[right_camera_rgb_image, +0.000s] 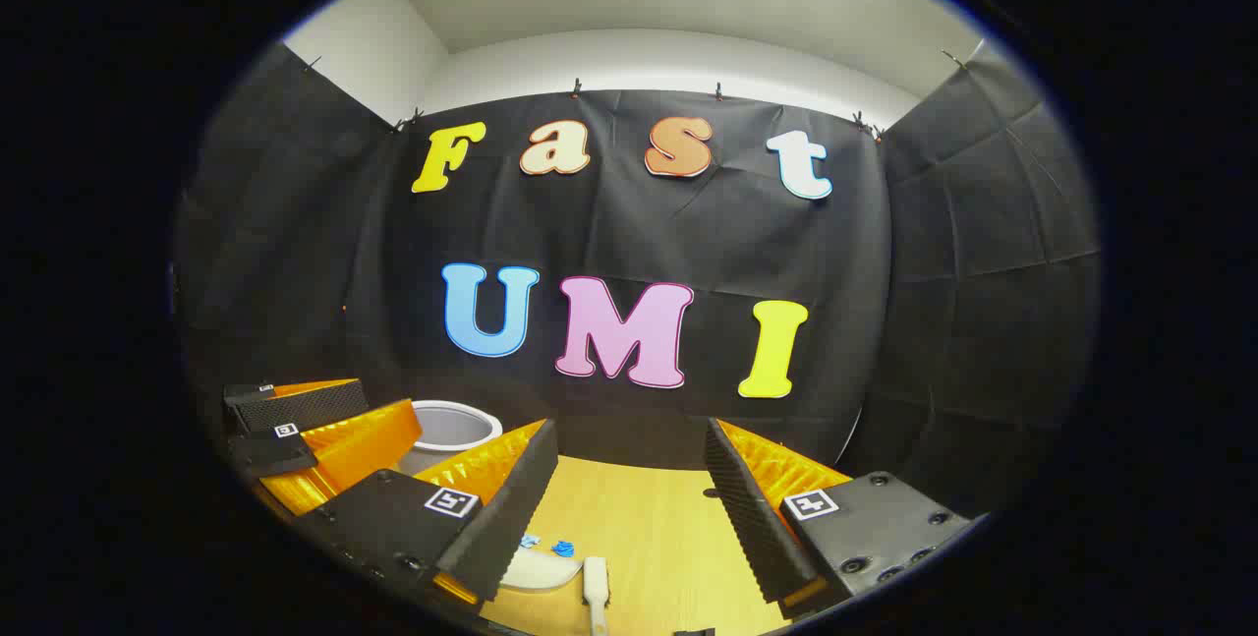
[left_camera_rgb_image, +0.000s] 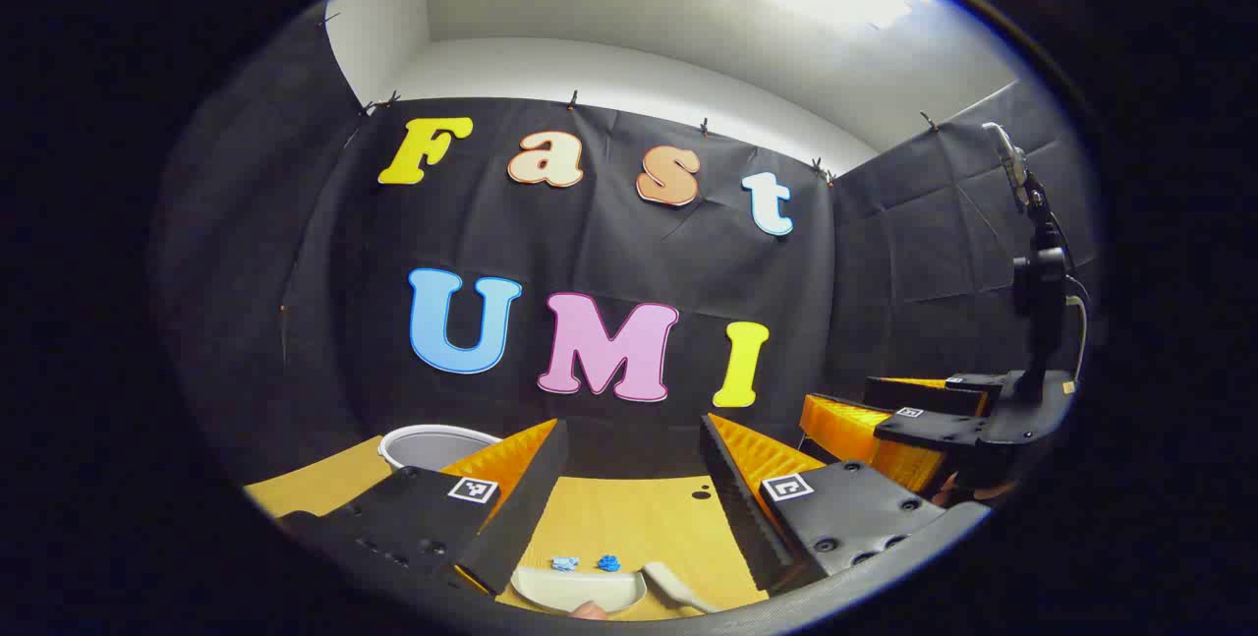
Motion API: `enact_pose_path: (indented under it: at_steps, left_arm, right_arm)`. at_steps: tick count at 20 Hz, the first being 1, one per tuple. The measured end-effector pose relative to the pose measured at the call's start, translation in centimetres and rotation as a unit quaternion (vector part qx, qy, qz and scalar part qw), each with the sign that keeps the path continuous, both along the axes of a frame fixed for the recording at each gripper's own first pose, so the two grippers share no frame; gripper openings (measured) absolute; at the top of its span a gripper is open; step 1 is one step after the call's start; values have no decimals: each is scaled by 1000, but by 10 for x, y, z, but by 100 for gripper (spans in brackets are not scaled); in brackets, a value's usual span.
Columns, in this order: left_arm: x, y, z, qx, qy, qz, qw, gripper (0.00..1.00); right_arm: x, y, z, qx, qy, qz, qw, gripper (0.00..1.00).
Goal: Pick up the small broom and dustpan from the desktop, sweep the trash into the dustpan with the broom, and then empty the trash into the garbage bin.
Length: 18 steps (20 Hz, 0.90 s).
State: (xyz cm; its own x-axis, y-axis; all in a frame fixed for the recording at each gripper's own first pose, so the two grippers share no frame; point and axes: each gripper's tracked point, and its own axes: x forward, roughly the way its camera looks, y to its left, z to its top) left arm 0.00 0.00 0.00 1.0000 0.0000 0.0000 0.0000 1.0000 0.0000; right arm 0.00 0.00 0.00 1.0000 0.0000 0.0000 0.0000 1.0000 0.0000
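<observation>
Right gripper (right_camera_rgb_image: pixel 629 508): jaws spread wide, holding nothing, raised above the wooden table (right_camera_rgb_image: pixel 658 528). Left gripper (right_camera_rgb_image: pixel 324 425): at far left, jaws apart, just in front of the pale garbage bin (right_camera_rgb_image: pixel 454 425), which stands at the table's back edge by the black cloth wall. Dustpan (right_camera_rgb_image: pixel 539 570): pale, lying on the table, partly hidden behind the right gripper's left finger. Broom (right_camera_rgb_image: pixel 595 585): pale, just beside the dustpan. Trash (right_camera_rgb_image: pixel 562 549): small blue scraps, just beyond the dustpan.
</observation>
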Motion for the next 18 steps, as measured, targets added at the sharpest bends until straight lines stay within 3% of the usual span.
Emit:
enact_pose_path:
  at_steps: [6,18]
  left_arm:
    - [8,5,3,-30,9,-4,1000,80]
    - [-8,17,10,9,-13,-3,1000,80]
  right_arm:
    - [-2,2,6,-35,-10,1,999,96]
    - [0,30,3,-24,-13,18,999,96]
